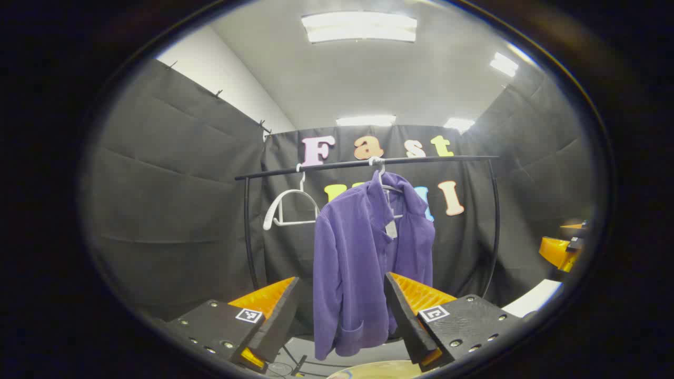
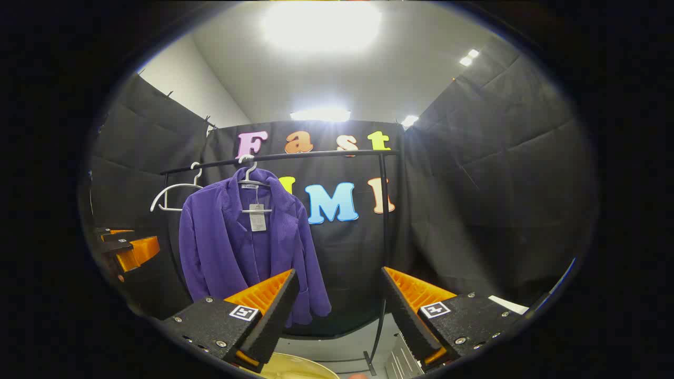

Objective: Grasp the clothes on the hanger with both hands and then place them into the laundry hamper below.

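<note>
A purple jacket [image 1: 368, 263] hangs on a white hanger [image 1: 380, 173] from a black rail [image 1: 368, 163], its front open and a small tag [image 1: 390, 229] dangling at the collar; the hem falls free above the floor. Beside it on the same rail hangs a second hanger [image 1: 287, 208], bare. The left gripper [image 1: 342, 310] is spread wide and holds nothing — in the left gripper view the jacket's lower half shows between its two fingers, farther off, not touched by either. The right gripper [image 2: 339, 305] is likewise wide apart and empty; in the right gripper view the jacket [image 2: 242, 247] sits off to the left of the gap, partly behind one finger, well apart from it. In that view the left gripper [image 2: 129, 250] shows at the far left edge, near the jacket's sleeve. A pale curved rim — the hamper [image 2: 300, 366], as far as can be told — shows at the bottom, below the fingers. Black cloth walls [image 1: 174, 189] close the booth, with ceiling lights [image 1: 359, 26] above.
</note>
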The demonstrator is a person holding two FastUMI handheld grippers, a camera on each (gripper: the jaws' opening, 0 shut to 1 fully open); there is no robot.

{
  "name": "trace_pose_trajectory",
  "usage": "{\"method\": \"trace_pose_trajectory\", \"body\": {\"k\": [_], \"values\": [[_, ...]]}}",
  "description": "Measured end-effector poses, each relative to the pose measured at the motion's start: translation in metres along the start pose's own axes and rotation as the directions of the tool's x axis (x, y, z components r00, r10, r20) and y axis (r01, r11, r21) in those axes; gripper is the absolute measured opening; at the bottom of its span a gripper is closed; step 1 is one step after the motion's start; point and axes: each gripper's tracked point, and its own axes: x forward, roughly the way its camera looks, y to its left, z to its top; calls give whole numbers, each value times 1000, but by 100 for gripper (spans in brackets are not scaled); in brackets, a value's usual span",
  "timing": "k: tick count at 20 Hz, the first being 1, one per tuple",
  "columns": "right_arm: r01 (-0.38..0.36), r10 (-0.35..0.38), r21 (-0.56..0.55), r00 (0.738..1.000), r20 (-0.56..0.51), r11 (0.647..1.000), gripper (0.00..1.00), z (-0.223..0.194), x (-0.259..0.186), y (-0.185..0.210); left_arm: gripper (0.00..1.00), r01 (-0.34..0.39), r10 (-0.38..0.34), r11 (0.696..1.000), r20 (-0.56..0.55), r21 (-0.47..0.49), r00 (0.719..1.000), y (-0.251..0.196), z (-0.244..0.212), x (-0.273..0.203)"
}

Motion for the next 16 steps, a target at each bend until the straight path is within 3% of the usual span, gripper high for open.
{"method": "trace_pose_trajectory", "body": {"k": [3,4,8,16], "values": [[-6,6,-10,1000,3,1000,95,1,-1,4,91,-8,8,1000,9,-8,1000,1,0,0],[-6,7,-12,1000,5,1000,95,2,-2,5,85,-6,6,1000,7,-12,1000,0,-1,1],[-3,3,-13,1000,12,1000,92,4,-3,7,85,-3,3,1000,9,-12,1000,0,0,1],[14,-14,-5,1000,9,1000,95,1,0,9,85,-6,6,1000,10,-9,1000,1,-2,3]]}}
